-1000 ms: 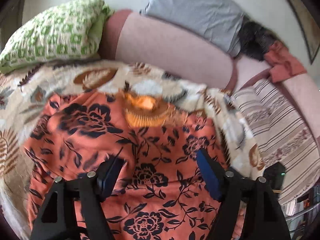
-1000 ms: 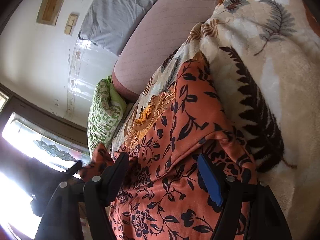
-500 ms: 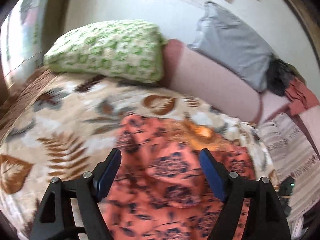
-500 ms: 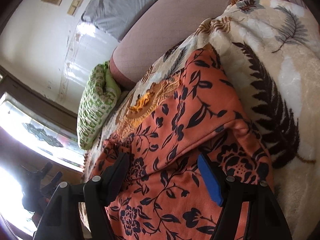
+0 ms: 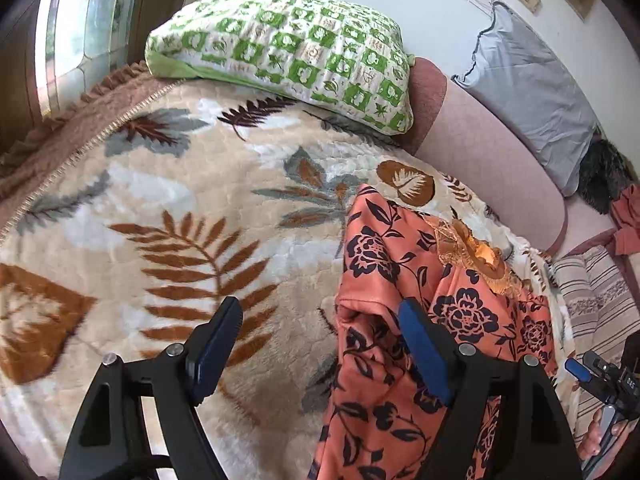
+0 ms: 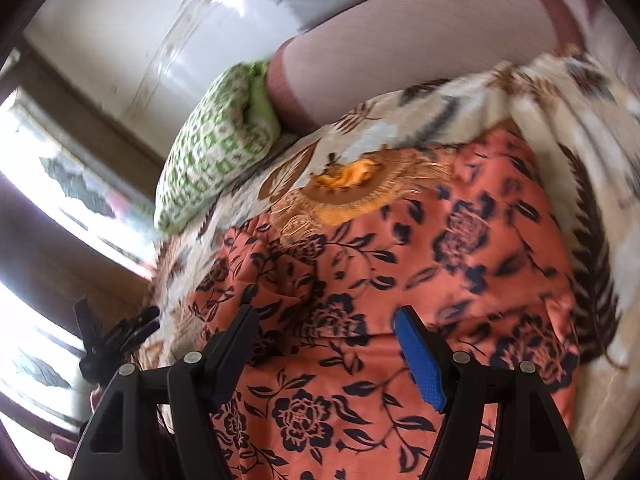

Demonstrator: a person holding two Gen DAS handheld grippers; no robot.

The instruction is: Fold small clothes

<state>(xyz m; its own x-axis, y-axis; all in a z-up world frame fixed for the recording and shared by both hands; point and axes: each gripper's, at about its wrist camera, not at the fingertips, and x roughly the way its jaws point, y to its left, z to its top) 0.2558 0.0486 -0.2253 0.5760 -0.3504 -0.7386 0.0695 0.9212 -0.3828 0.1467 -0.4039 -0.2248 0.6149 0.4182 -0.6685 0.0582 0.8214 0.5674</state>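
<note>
An orange garment with black flowers (image 5: 404,280) and a gold embroidered neckline (image 5: 476,252) lies on a leaf-patterned blanket (image 5: 180,208). My left gripper (image 5: 320,344) is open and empty over the blanket at the garment's left edge; its right finger overlaps the cloth. In the right wrist view the same garment (image 6: 400,264) fills the middle. My right gripper (image 6: 324,348) is open and empty just above the garment's lower part. The left gripper (image 6: 116,336) shows at the left edge of that view.
A green-and-white pillow (image 5: 288,48) lies at the blanket's far edge. A pink bolster (image 5: 488,156) with a grey cloth (image 5: 532,92) runs behind. A striped cloth (image 5: 596,292) lies to the right. A window (image 6: 48,184) is on the left.
My left gripper has swung left, from over the garment's middle to its left edge. My right gripper has turned toward the garment's middle. Both stayed open.
</note>
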